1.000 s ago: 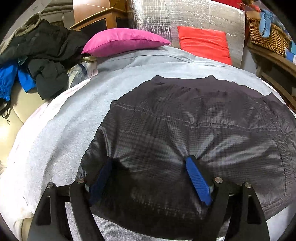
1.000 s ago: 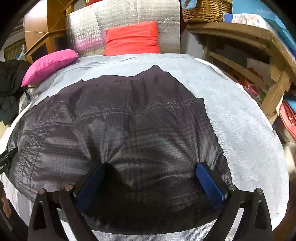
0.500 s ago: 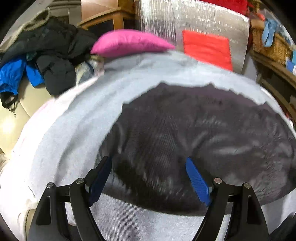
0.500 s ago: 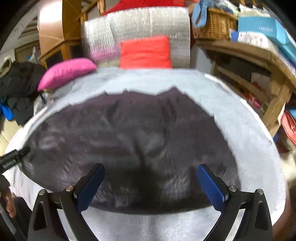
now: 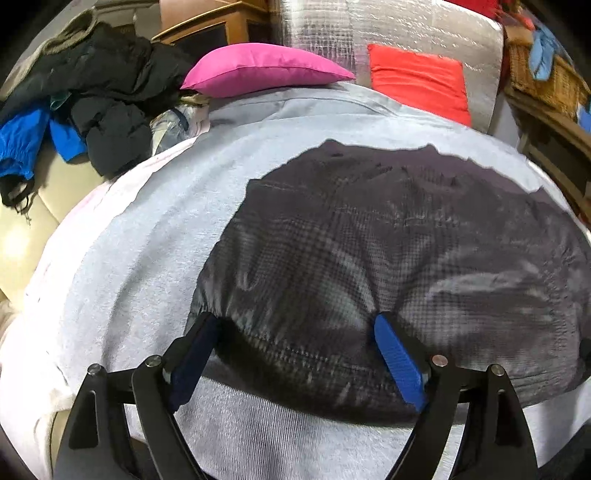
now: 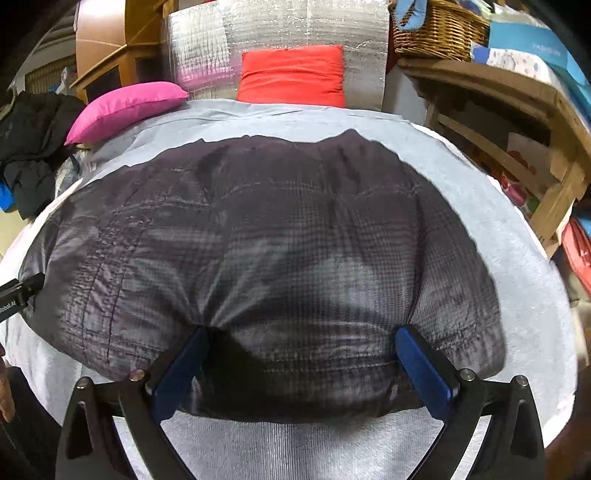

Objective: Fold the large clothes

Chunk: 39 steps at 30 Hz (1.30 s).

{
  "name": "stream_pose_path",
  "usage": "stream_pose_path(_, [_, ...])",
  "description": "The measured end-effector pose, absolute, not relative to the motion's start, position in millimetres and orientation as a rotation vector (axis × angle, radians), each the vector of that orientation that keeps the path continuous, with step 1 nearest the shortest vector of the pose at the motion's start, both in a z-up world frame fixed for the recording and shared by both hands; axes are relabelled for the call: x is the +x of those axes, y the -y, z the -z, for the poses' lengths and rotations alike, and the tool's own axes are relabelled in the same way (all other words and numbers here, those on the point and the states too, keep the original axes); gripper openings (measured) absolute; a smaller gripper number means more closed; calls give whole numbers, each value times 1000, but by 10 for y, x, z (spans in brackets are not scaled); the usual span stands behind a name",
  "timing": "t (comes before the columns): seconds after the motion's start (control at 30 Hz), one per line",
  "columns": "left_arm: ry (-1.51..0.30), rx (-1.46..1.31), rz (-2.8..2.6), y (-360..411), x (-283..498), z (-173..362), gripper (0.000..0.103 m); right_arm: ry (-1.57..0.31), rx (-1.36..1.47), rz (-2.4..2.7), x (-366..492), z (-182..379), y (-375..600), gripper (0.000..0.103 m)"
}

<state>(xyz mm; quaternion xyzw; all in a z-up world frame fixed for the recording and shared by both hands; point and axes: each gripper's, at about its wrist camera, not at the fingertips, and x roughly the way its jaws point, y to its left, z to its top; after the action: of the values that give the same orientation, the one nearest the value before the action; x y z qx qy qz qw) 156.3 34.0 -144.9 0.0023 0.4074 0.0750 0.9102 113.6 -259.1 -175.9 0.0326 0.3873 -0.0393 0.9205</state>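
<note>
A dark grey quilted jacket [image 5: 388, 240] lies folded and puffy on the grey bed sheet [image 5: 147, 240]. My left gripper [image 5: 295, 321] stands at the jacket's near left corner, its jaws wide and opening. Its blue fingertips dig into the fabric, and the jacket's near edge lies between them. In the right wrist view the same jacket [image 6: 277, 240] fills the middle. My right gripper [image 6: 302, 332] is open at the near right part, its tips pushed into the padding with the hem between them. A black part of the left gripper [image 6: 18, 291] shows at the far left edge.
A pink pillow [image 5: 266, 68] and a red cushion [image 5: 417, 85] sit at the head of the bed against a silver foil mat [image 6: 277, 29]. A heap of black and blue clothes [image 5: 92, 92] lies at the left. A wooden shelf [image 6: 517, 110] with a wicker basket [image 6: 439, 29] stands at the right.
Both views now show a strip of grey sheet in front of the jacket, whose near edge sits higher between the fingers. Both grippers stay wide.
</note>
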Motion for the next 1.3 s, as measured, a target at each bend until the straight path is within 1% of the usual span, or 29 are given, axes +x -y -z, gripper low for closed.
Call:
stream_pose_path(0.07, [-817,-26,-146,-355,1501,1346,87,-708,94,85,998,1558,2640,102])
stream_pose_path(0.13, [-795,-28,-134,-328,1460,1273,87,-666,110,103,932,1469,2720,103])
stream_pose_path(0.27, [-839,-2,-125,-258,1523,1412,87,-757,163,156,1033,1727,2931,103])
stream_pose_path(0.3, [-876,0,-129,-258,1565,1527,88,-809,194,158,1079,1870,2994,103])
stream_pose_path(0.33, [-877,5,-139,-271,1577,1582,92,-818,215,139,1090,1987,3032,103])
stream_pose_path(0.37, [-866,9,-144,-275,1569,1585,92,-792,193,141,1068,1969,2988,103])
stream_pose_path(0.43, [-874,2,-144,-285,1553,1539,92,-810,178,152,1082,1944,2950,103])
stream_pose_path(0.5, [-877,-12,-140,-302,1510,1462,92,-811,214,155,1068,1867,2974,103])
stream_pose_path(0.57, [-841,-13,-137,-291,1402,1342,92,-775,247,149,981,1740,2939,103])
stream_pose_path(0.83, [-732,28,-63,-28,976,830,93,-646,198,63,491,1138,2604,103])
stream_pose_path(0.9, [-727,21,-48,38,874,741,95,-641,193,44,365,1074,2543,103])
stream_pose_path(1.03, [-736,17,-28,136,728,639,95,-661,171,22,168,1051,2402,103])
stream_pose_path(1.3, [-726,32,-24,208,599,541,95,-672,121,20,98,1029,2277,103])
